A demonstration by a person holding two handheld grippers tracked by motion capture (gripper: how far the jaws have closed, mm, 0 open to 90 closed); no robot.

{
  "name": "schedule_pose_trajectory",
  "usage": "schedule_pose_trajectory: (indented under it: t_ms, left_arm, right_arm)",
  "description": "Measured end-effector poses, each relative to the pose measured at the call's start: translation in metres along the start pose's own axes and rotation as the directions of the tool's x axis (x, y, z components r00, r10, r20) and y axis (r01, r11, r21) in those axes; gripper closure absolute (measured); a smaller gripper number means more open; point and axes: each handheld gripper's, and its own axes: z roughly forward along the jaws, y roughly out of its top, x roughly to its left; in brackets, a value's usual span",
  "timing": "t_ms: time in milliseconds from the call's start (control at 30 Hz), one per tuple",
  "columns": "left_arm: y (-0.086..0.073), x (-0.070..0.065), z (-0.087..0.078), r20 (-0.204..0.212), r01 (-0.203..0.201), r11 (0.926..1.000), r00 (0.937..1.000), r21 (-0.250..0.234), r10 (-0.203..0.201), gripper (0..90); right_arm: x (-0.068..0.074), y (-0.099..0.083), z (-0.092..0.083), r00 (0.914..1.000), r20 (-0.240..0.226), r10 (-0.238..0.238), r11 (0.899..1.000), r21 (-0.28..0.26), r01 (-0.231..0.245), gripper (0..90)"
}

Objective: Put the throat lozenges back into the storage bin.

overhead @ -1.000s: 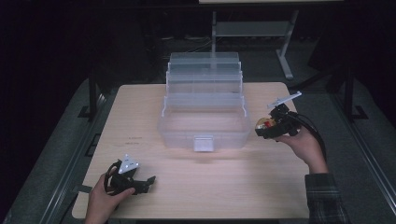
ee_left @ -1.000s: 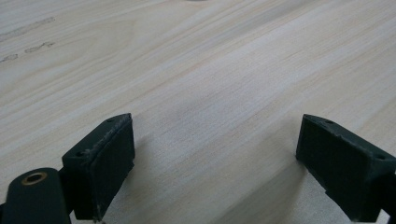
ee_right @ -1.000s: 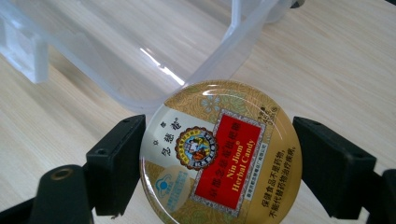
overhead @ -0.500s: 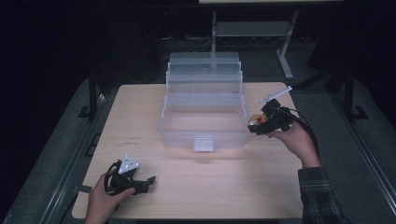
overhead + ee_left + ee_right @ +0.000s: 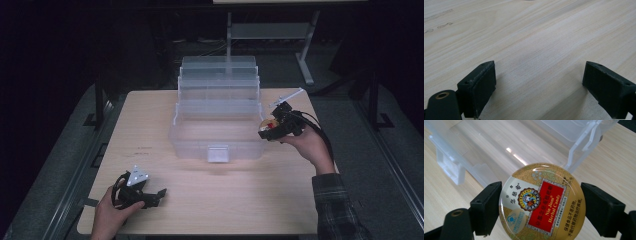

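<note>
A round candy tin (image 5: 542, 202) is clamped in the right gripper (image 5: 274, 126) beside the clear box (image 5: 217, 135); its lower edge is cut off, apparently above the table (image 5: 280, 200). The left gripper (image 5: 539, 92) is held apart, empty.

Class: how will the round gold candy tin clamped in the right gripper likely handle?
The round gold candy tin looks rigid, so squeezing probably won't dent it. Its glossy lid suggests it may slip in the right gripper. Set on edge, it would likely roll.
</note>
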Motion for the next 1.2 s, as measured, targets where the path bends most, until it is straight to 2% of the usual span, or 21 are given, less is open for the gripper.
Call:
schedule_pose_trajectory:
  t_ms: [433, 1200]
  left_arm:
    - [0.0, 0.0, 0.0, 0.0, 0.0, 1.0, 1.0, 0.0, 0.0, 10.7]
    - [0.0, 0.0, 0.0, 0.0, 0.0, 1.0, 1.0, 0.0, 0.0, 10.7]
  right_arm:
    - [0.006, 0.016, 0.01, 0.9998, -0.014, -0.015, 1.0, 0.007, 0.016, 19.8]
    - [0.018, 0.031, 0.035, 0.9986, -0.035, -0.04, 0.998, 0.043, 0.042, 19.7]
